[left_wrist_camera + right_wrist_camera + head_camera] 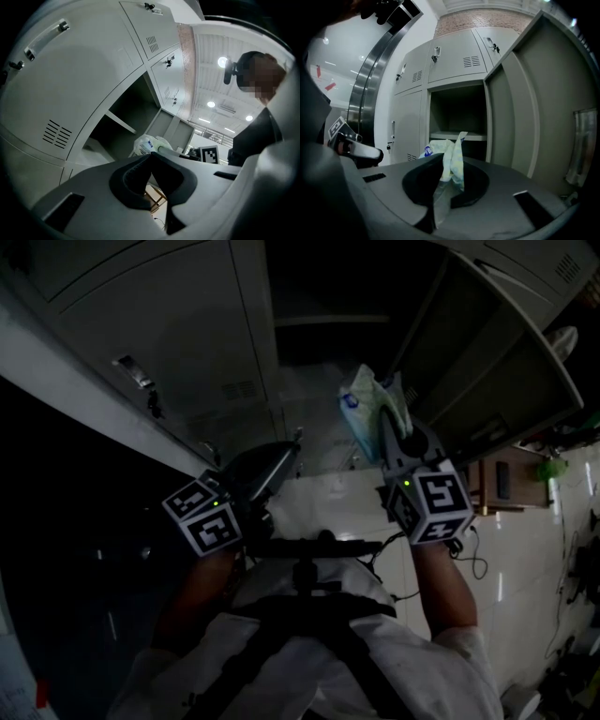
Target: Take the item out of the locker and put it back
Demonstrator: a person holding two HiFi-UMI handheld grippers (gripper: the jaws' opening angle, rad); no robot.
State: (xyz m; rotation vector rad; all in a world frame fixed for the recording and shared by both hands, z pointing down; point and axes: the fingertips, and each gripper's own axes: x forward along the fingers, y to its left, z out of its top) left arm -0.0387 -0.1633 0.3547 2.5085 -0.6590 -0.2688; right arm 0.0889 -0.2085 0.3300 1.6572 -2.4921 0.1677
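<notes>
The bank of grey metal lockers (pixel 454 61) fills your view, with one compartment standing open at twelve o'clock from your right claw (pixel 443 165). Its grey door (pixel 534 98) is swung wide out at three o'clock. Inside it, a pale shelf (pixel 459 136) crosses the dark cavity.

The item, a soft, crinkled plastic packet in white, green and blue (pixel 451 157), is outside the locker, in front of the opening. Your right claw is pinching it by its lower edge, so the bulk stands up towards twelve o'clock above the tips. Your left claw (pixel 151 157) is pressed together on nothing and sits low at nine o'clock of the right one.

The take-out half looks done, which leaves the return. For that, carry the packet straight forward over the shelf lip, keep clear of the door at three o'clock, set it down flat, then spread the right claw.
</notes>
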